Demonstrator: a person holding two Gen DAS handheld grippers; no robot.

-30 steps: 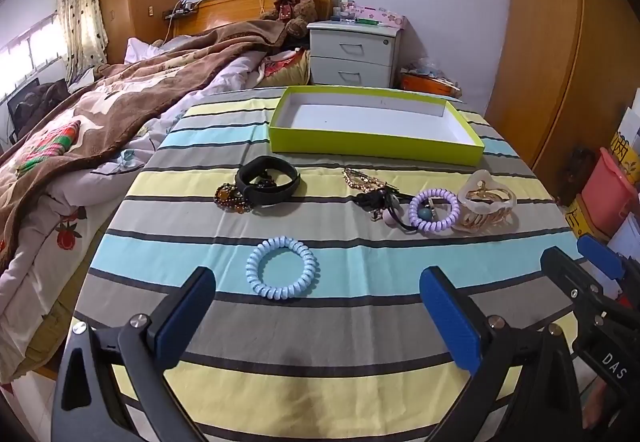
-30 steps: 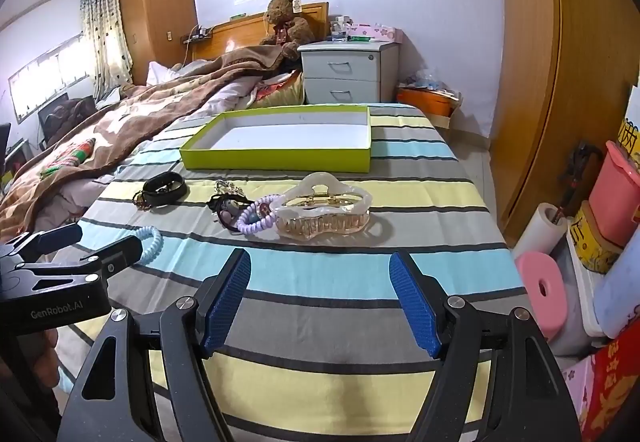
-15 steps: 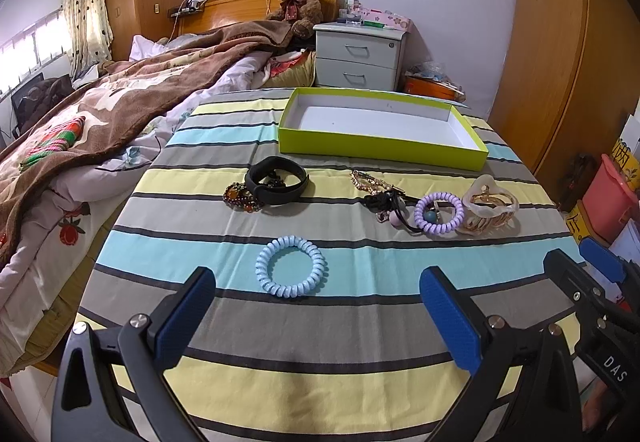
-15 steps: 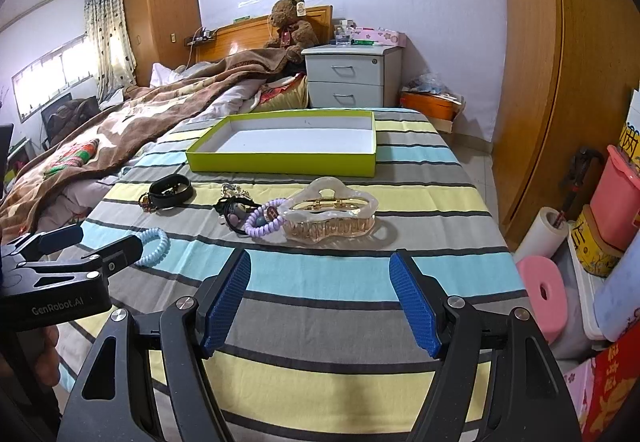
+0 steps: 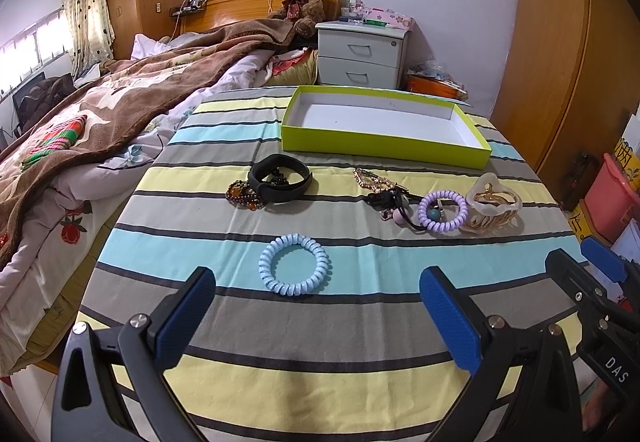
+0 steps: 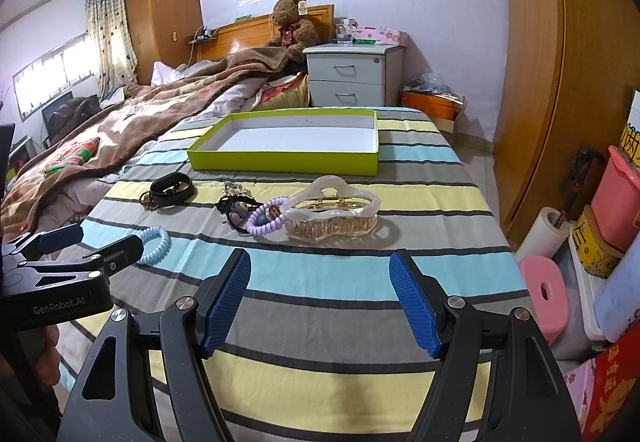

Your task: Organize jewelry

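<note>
Both views are sliding closer to the jewelry than a second ago. I'm holding the left tongs (image 5: 316,318) wide over the blue coil tie (image 5: 294,265), and the right tongs (image 6: 320,302) wide before the clear claw clip (image 6: 334,216) on the striped surface (image 5: 320,338); the green tray (image 5: 384,144) is sitting beyond.

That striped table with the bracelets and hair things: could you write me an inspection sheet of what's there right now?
Surface: striped tablecloth, lightly wrinkled.
Job's things: shallow lime-green cardboard tray, nothing in it; pale blue spiral hair tie lying alone; black band against amber bead bracelet; purple spiral hair tie beside translucent claw clip.
Clutter: nothing seen.
Grippers: left gripper and right gripper, both open, holding nothing.
Cables: nothing seen on table.
Surroundings: bed with brown blanket, teddy bear, grey nightstand.
</note>
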